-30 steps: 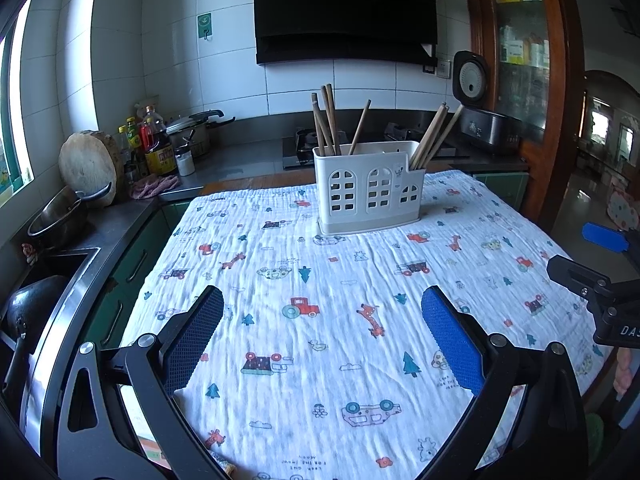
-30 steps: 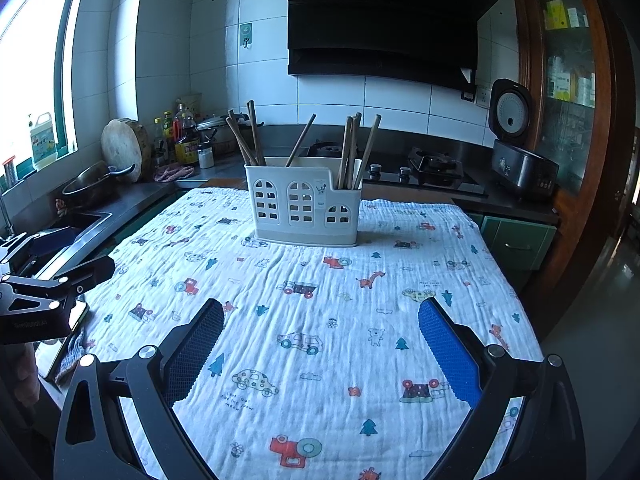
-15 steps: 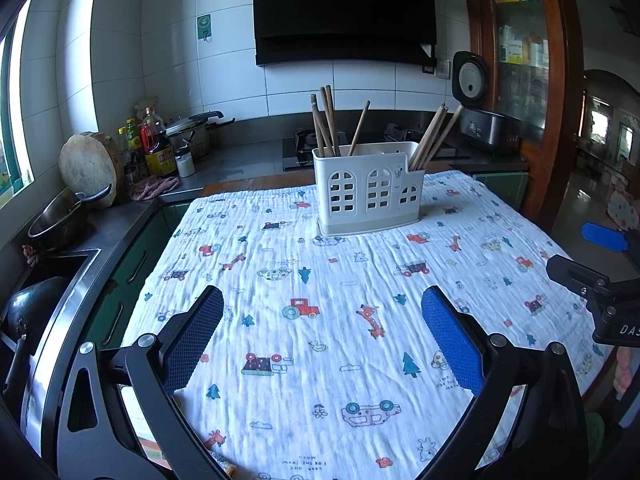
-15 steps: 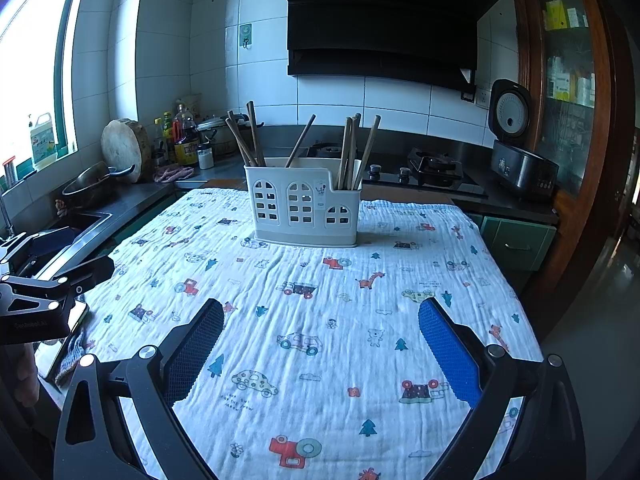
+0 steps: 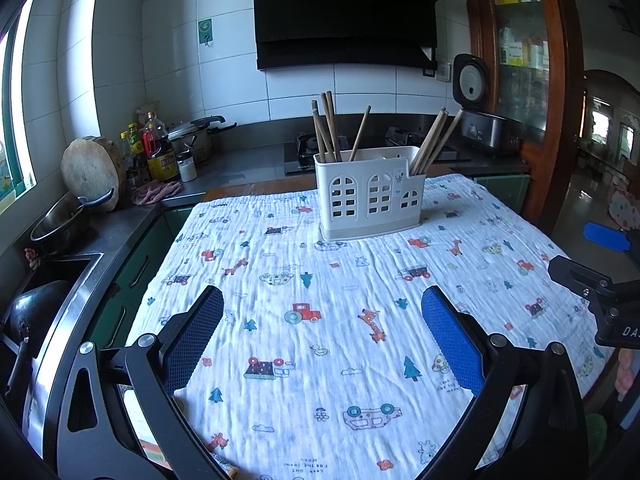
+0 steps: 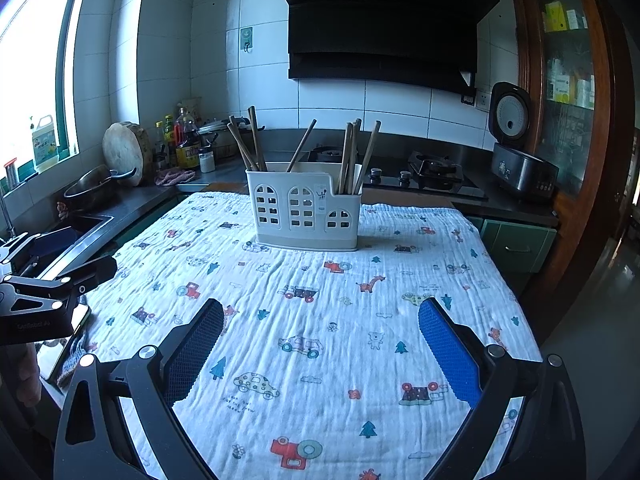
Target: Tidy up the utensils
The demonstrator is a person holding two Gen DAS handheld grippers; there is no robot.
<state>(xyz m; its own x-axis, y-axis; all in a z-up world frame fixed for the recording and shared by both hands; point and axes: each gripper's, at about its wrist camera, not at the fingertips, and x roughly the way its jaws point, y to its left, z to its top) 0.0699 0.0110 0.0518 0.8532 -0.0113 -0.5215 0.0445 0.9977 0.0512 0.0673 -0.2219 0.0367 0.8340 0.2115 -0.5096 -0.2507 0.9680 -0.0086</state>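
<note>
A home kitchen: range hood (image 6: 384, 28), gas hob (image 6: 424, 176), sink (image 5: 52, 280), tiled walls.

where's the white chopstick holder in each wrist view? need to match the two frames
Left wrist: chopstick holder sits just right of centre, upper middle, at the far end of the printed cloth.
Right wrist: chopstick holder sits slightly left of centre, at the cloth's far end.
Shared landmark: black range hood on the wall behind it.

The cloth (image 5: 320, 320) on the table is crinkled, matt cotton. The caddy (image 5: 370, 200) looks like smooth white plastic; its chopsticks (image 5: 328, 128) are plain wood. The gripper pads (image 6: 450, 354) are textured blue rubber. On the far left, a steel bowl (image 6: 90, 188) shines beside a rough wooden board (image 6: 124, 154).
</note>
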